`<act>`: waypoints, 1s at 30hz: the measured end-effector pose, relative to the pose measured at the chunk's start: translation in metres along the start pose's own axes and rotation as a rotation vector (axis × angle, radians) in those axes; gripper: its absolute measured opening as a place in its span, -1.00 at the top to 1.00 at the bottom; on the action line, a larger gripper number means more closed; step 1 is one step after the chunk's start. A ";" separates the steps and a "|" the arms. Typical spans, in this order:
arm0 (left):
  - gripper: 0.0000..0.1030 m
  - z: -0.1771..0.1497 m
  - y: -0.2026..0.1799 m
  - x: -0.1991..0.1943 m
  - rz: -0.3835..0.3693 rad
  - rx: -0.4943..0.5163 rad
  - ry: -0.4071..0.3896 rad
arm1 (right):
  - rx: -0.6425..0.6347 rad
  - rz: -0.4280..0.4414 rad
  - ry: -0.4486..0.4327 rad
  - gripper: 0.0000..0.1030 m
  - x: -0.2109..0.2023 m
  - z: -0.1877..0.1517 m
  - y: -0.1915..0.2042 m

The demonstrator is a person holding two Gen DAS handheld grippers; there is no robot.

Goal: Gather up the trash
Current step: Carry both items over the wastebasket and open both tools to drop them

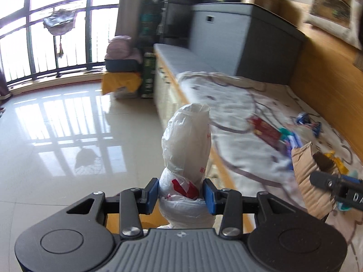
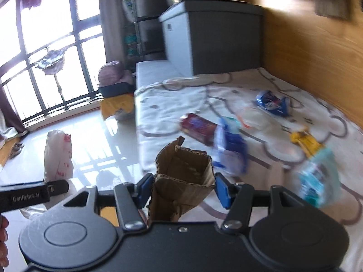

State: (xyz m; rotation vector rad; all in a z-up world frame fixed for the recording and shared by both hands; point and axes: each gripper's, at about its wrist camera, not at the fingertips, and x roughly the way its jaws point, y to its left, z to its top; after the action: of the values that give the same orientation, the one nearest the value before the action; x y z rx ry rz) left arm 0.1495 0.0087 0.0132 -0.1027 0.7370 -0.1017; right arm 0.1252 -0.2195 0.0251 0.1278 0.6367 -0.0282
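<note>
My left gripper (image 1: 181, 193) is shut on a white plastic bag (image 1: 187, 140) with red print, which stands up between the blue pads over the edge of a low bed. The same bag (image 2: 58, 156) shows at the left of the right wrist view. My right gripper (image 2: 183, 188) is shut on a crumpled brown cardboard box (image 2: 183, 174), open end up; the cardboard box (image 1: 310, 176) also shows in the left wrist view. Loose trash lies on the patterned bedsheet (image 2: 172, 104): a red packet (image 2: 198, 128), blue wrappers (image 2: 230, 149), a blue can (image 2: 271, 102), a yellow wrapper (image 2: 305, 141) and a teal packet (image 2: 320, 179).
A glossy tiled floor (image 1: 68, 136) stretches left toward a barred window (image 1: 45, 34). A grey cabinet (image 2: 211, 36) stands at the bed's far end against a wooden wall panel (image 2: 306, 52). Boxes and a yellow cloth (image 1: 120, 82) sit by the bed's corner.
</note>
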 end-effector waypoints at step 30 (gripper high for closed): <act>0.16 -0.062 0.157 0.209 0.166 -0.187 0.405 | -0.158 0.170 0.497 -0.15 0.285 -0.074 0.165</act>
State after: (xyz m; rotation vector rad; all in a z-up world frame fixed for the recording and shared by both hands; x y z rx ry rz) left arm 0.2703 0.1339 -0.1921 -0.2018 1.1563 0.1092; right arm 0.3210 -0.0425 -0.1848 0.0338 1.1189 0.2240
